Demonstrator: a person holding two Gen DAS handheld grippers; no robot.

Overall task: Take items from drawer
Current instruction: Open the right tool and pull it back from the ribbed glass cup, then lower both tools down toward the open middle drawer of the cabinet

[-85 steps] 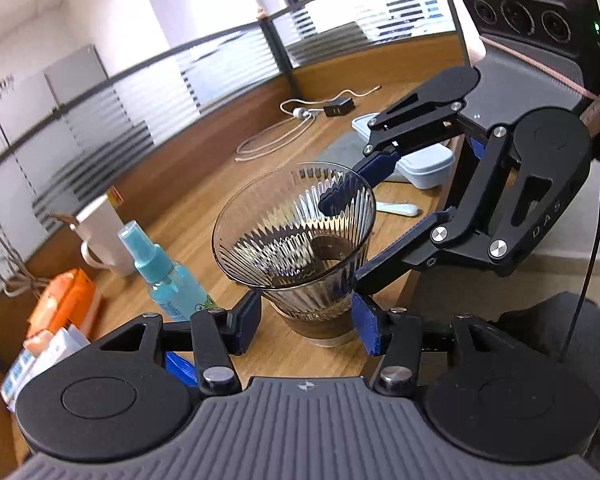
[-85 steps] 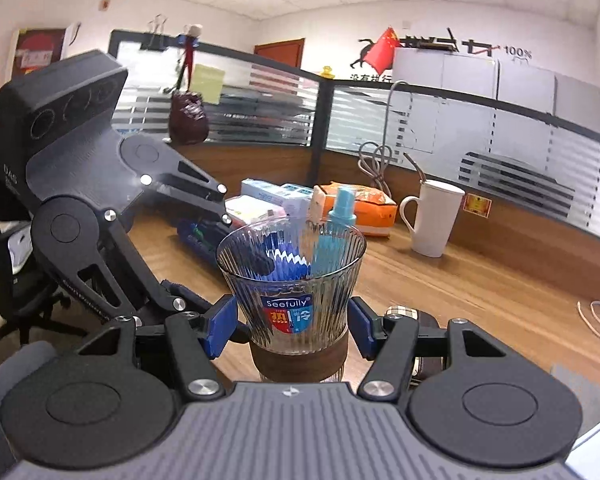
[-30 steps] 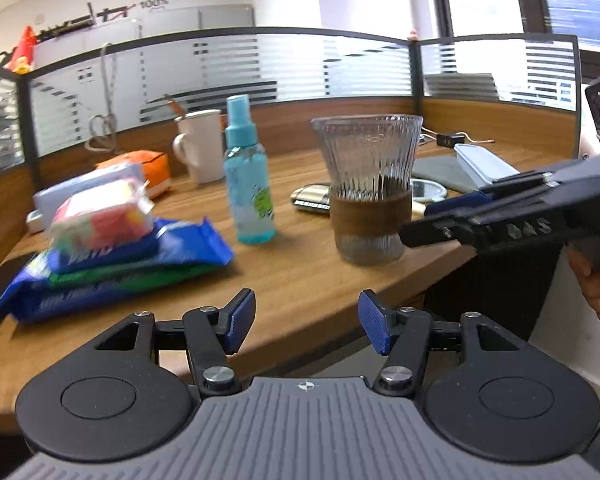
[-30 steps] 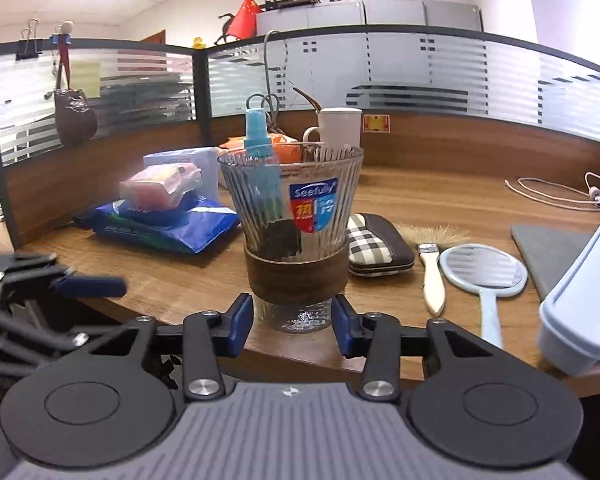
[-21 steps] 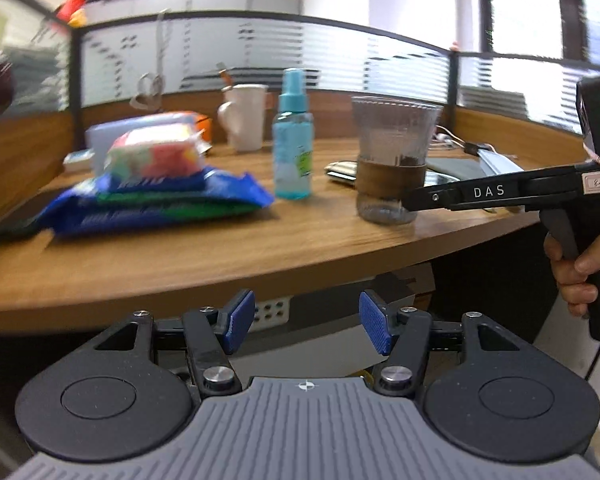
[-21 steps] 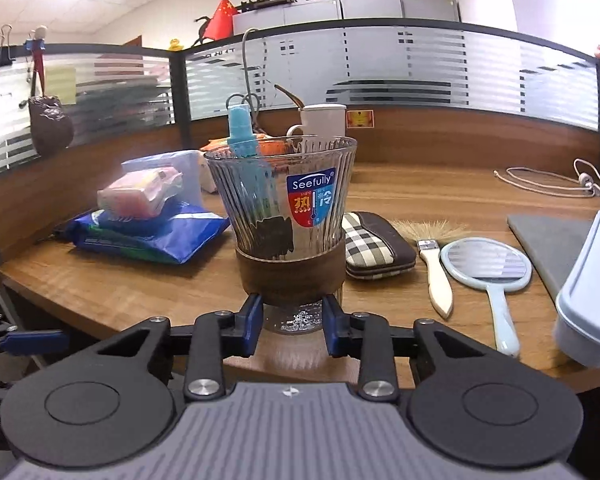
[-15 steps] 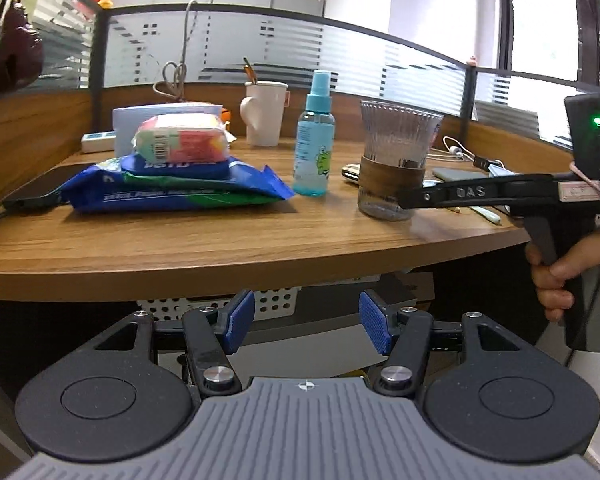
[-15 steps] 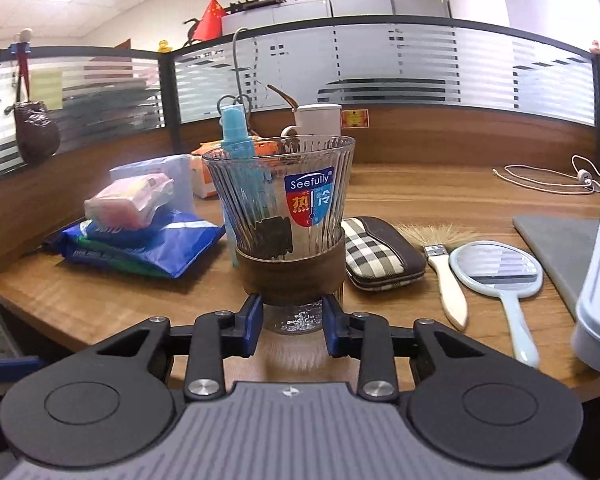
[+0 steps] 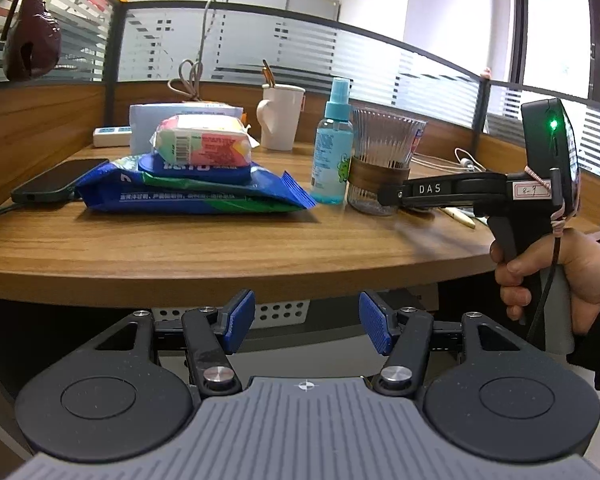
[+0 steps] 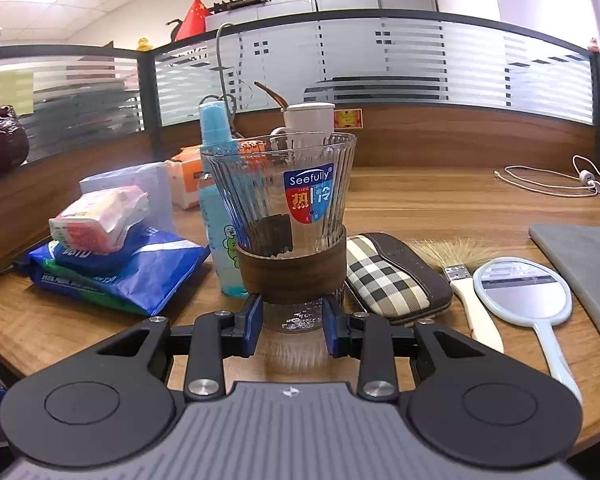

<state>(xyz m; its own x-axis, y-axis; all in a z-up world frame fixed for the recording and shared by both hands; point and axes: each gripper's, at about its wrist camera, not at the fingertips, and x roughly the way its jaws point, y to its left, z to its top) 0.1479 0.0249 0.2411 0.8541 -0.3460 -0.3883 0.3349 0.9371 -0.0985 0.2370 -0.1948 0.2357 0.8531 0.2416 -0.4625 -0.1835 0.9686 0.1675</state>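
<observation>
A ribbed glass [image 10: 284,200] with a brown band and a Seefully sticker stands on the wooden desk [image 10: 440,204] near its front edge. My right gripper [image 10: 292,320] is shut on the glass's clear base, one blue pad on each side. The left wrist view shows the same glass [image 9: 384,148], with the right gripper [image 9: 384,194] reaching it side-on and a hand [image 9: 560,276] on the grip. My left gripper [image 9: 306,324] is open and holds nothing, below and in front of the desk edge [image 9: 220,280]. No drawer shows clearly.
Left of the glass stand a blue spray bottle [image 10: 220,216] and stacked wipe packs [image 10: 112,256]. A checked case [image 10: 392,276], a brush [image 10: 472,300] and a hand mirror [image 10: 524,284] lie to its right. A white mug [image 9: 278,118] and a phone [image 9: 52,184] sit farther back. A perforated panel [image 9: 284,312] hangs under the desk.
My left gripper has let go of the glass and pulled back and down below the desk edge, still open. The glass now stands on the desk, and the right gripper's fingers have narrowed onto its base.
</observation>
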